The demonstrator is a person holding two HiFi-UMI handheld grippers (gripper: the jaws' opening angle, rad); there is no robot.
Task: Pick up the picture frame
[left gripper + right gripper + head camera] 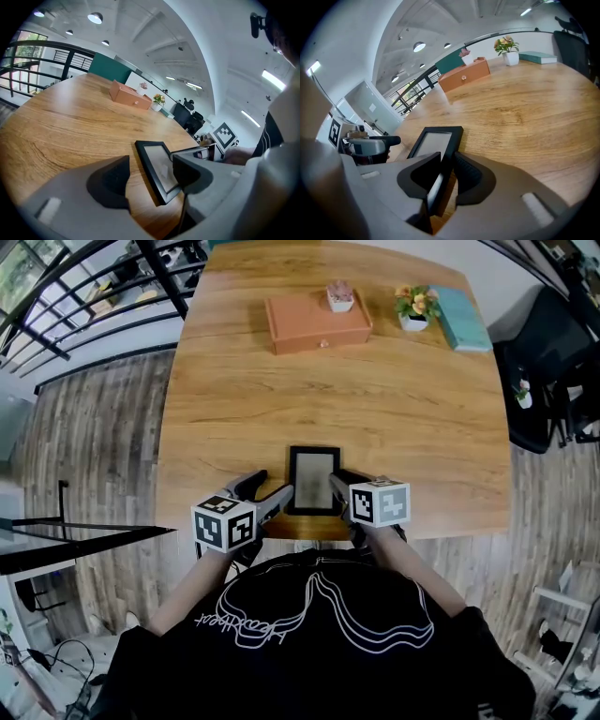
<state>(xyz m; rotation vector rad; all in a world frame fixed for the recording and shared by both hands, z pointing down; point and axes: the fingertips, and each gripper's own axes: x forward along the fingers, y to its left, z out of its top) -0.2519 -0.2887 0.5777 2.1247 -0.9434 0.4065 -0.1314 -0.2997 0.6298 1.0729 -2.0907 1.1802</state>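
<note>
The picture frame (313,480) is black with a grey pane and lies near the front edge of the wooden table (394,409). My right gripper (337,487) is shut on the frame's right edge; in the right gripper view the frame (436,143) runs between the two dark pads of the right gripper (446,176). My left gripper (269,495) stands open at the frame's left side. In the left gripper view the frame (159,164) lies across the wide gap of the left gripper (150,174), with neither pad pressing on it. I cannot tell whether the frame is off the table.
At the table's far side stand an orange-brown box (317,321), a small pink plant pot (340,296), a flower pot (415,307) and a teal book (461,317). A black chair (553,362) stands at the right, and a dark railing (84,296) runs at the far left.
</note>
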